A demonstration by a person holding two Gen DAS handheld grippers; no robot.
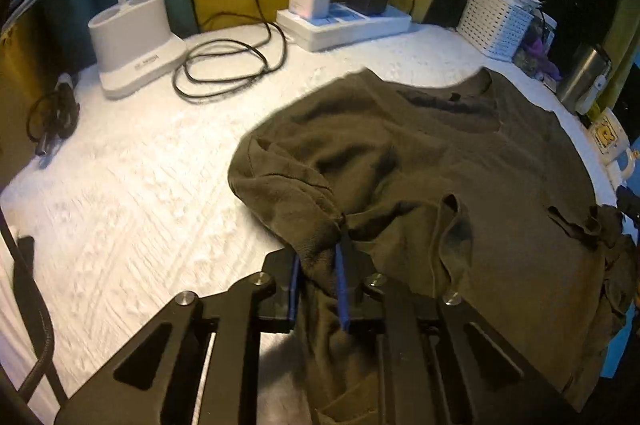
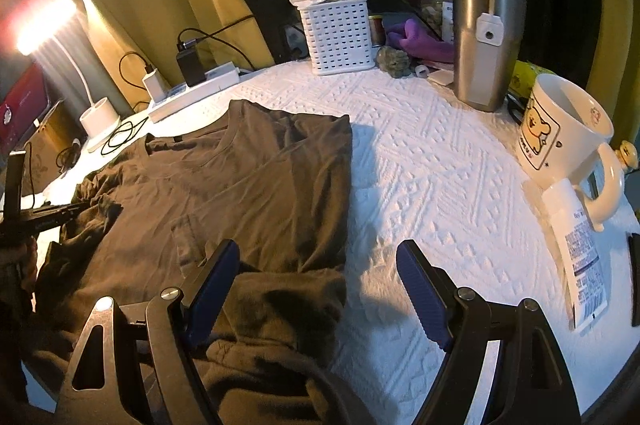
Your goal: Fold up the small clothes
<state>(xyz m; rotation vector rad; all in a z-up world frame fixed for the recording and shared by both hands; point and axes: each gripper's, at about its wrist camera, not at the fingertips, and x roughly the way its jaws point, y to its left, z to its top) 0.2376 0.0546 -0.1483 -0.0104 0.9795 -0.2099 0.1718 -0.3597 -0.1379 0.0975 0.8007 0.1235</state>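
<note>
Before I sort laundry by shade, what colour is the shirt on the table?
Dark olive-brown, plain, no print; the shirt shows best in the right wrist view.

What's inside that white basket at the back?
The white basket holds crumpled white and blue packets or papers sticking out over its rim. Whatever lies deeper is hidden by its walls.

My left gripper (image 1: 320, 265) is pinching the T-shirt (image 1: 420, 161) edge lying just ahead. Beyond it, a lamp base (image 1: 132, 41) is standing far left, a power strip (image 1: 344, 23) straight behind, a basket (image 1: 494, 21) far right.
</note>
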